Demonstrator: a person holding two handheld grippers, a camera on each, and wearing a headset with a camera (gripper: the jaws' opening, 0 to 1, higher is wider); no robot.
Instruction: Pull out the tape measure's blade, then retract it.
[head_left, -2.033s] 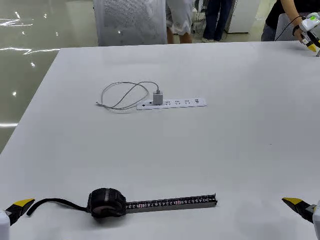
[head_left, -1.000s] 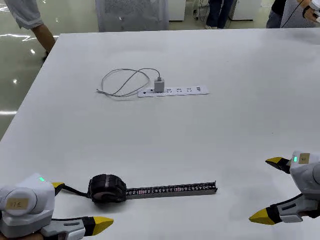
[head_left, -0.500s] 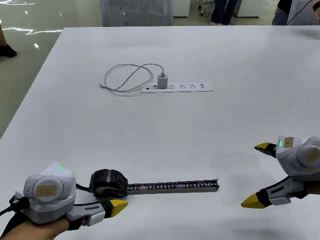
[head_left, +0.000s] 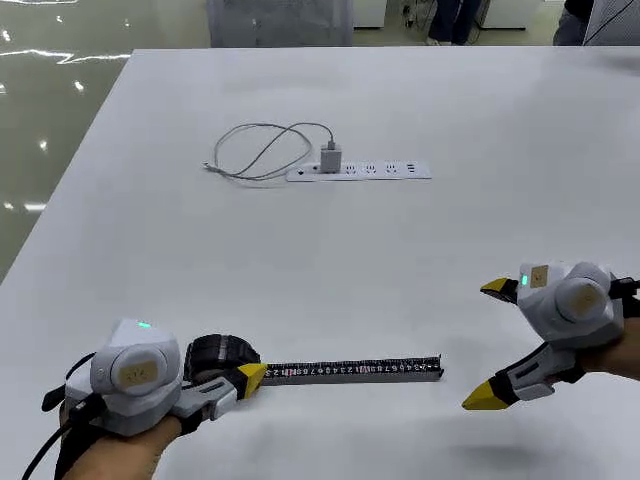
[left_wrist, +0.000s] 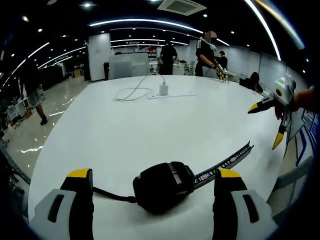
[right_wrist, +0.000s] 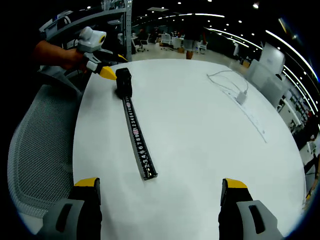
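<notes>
We see the black round tape measure (head_left: 222, 355) at the lower left of the white table (head_left: 400, 250). Its dark numbered blade (head_left: 350, 371) sticks out to the right. The left gripper (left_wrist: 153, 175) has its fingers wide apart, one on each side of the case. The right gripper (head_left: 490, 342) hovers near the blade's end, its fingers apart too. Higher up we see a white power strip (head_left: 375, 171) and a looped white cable (head_left: 265, 150).

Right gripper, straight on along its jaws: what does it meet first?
Most likely the free end of the extended black tape blade, lying on the white table just ahead, slightly left of centre between the open jaws of the right gripper. Its height above the table is unclear, so it might pass over.
</notes>
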